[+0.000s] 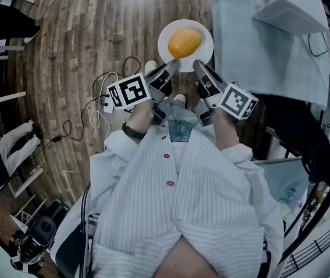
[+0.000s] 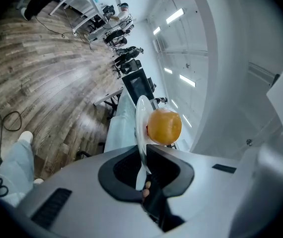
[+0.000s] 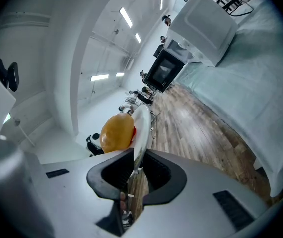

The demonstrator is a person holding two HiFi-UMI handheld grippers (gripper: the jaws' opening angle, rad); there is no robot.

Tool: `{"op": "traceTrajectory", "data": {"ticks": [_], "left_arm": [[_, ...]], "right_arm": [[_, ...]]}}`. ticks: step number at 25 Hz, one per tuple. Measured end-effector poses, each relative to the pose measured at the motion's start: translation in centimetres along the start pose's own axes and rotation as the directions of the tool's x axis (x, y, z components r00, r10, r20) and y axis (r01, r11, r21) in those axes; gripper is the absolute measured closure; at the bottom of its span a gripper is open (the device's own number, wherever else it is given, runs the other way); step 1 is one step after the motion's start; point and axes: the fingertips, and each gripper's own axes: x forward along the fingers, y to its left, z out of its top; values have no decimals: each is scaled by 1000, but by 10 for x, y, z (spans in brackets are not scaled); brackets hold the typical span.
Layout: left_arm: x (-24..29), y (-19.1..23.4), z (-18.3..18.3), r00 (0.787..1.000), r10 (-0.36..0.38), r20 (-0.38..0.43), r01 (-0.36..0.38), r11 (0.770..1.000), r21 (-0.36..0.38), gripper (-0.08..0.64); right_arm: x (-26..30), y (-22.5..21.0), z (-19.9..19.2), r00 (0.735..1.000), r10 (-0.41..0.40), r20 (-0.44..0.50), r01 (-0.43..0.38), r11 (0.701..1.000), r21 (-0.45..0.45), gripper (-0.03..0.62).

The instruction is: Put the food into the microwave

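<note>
Fingers of the left gripper (image 1: pixel 172 66) and right gripper (image 1: pixel 199 66) clamp the rim of the stiff, breakable plate (image 1: pixel 168 35), held short of the microwave (image 1: pixel 286 7), where its light, round food (image 1: pixel 184 43) probably sits loose and could roll

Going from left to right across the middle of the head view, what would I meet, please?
In order: floor cables → left claw → right claw → cloth-covered table. The plate overlaps both claws, so I left it out.
</note>
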Motion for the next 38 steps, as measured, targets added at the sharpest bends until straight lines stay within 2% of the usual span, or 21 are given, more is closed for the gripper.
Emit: {"op": "traceTrajectory", "data": {"ticks": [5,8,10,13,15,17,23,33,38], "left_arm": [[3,-2,5,1000,-19,-17,19,1000,25,528],[17,9,30,999,-15,-35,16,999,28,528],[26,19,56,999,-11,-47,12,999,33,528],[41,37,117,998,-13,-63,15,999,31,528],[51,48,158,997,-16,-74,17,1000,23,528],[59,56,183,996,-20,-86,22,1000,21,528],[63,56,193,994,-33,-104,38,998,48,528],[50,98,280,996,-35,-86,38,999,38,528],[40,109,286,996,-28,-86,29,1000,7,528]], "right_arm": [[1,0,3,1000,-6,29,6,1000,-4,517],[27,-8,15,999,-23,39,22,1000,11,517],[54,-11,26,998,-34,45,33,999,20,517],[114,-3,51,998,-28,55,27,999,21,517],[152,-2,66,997,-52,56,51,998,28,517],[176,-3,77,996,-67,63,65,997,30,517],[183,-2,81,994,-53,93,50,998,26,517],[280,16,83,997,-46,69,44,999,24,517],[292,18,73,997,-67,37,65,997,40,517]]}}
